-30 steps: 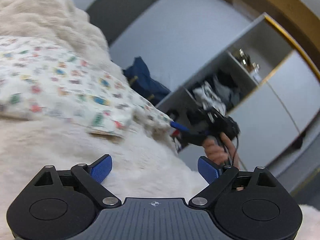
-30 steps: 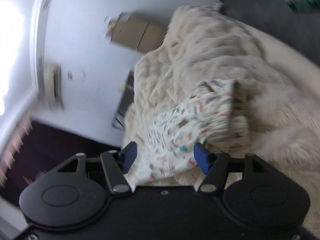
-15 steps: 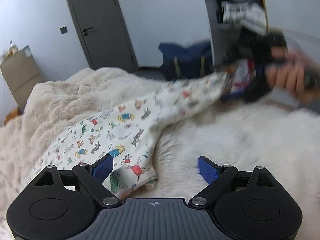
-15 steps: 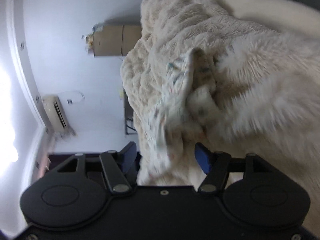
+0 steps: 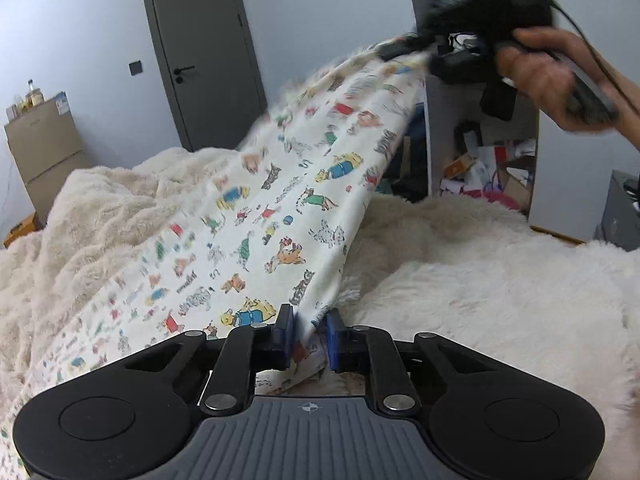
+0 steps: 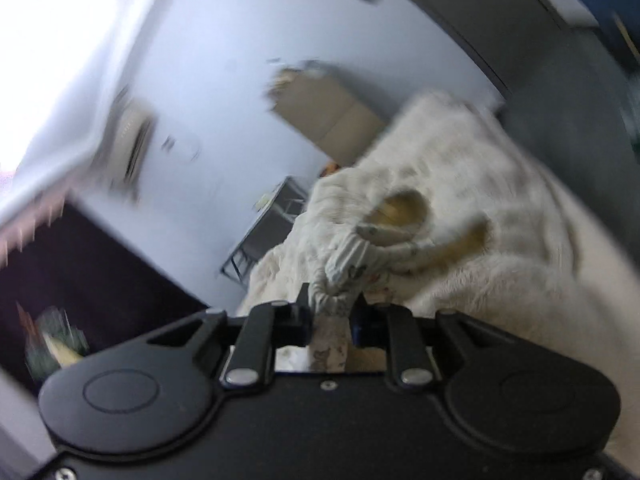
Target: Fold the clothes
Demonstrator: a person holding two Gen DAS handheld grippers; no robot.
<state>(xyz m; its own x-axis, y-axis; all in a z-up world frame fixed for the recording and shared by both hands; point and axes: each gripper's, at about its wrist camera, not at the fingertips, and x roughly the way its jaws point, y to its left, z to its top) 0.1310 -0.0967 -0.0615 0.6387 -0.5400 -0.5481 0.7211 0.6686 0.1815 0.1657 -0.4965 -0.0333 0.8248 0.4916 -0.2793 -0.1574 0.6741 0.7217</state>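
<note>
A white garment (image 5: 280, 216) printed with small coloured animals stretches taut over a fluffy cream blanket (image 5: 480, 280) on a bed. My left gripper (image 5: 308, 334) is closing, and its blue pads pinch the garment's near corner. In the left wrist view my right gripper (image 5: 408, 46), held by a hand (image 5: 552, 76), lifts the far corner high at the upper right. The right wrist view is blurred; there the right gripper (image 6: 332, 320) is closing on a bunched, ribbed edge of the garment (image 6: 344, 264).
A grey door (image 5: 200, 52) and a brown cabinet (image 5: 44, 152) stand at the back left. An open wardrobe (image 5: 484, 160) with cluttered items stands behind the bed at the right. A black metal rack (image 6: 264, 228) stands by the far wall.
Both grippers went from open to closed on garment corners. The right gripper rose with its corner, pulling the cloth off the blanket. The left gripper rolled level and moved onto the near corner.
</note>
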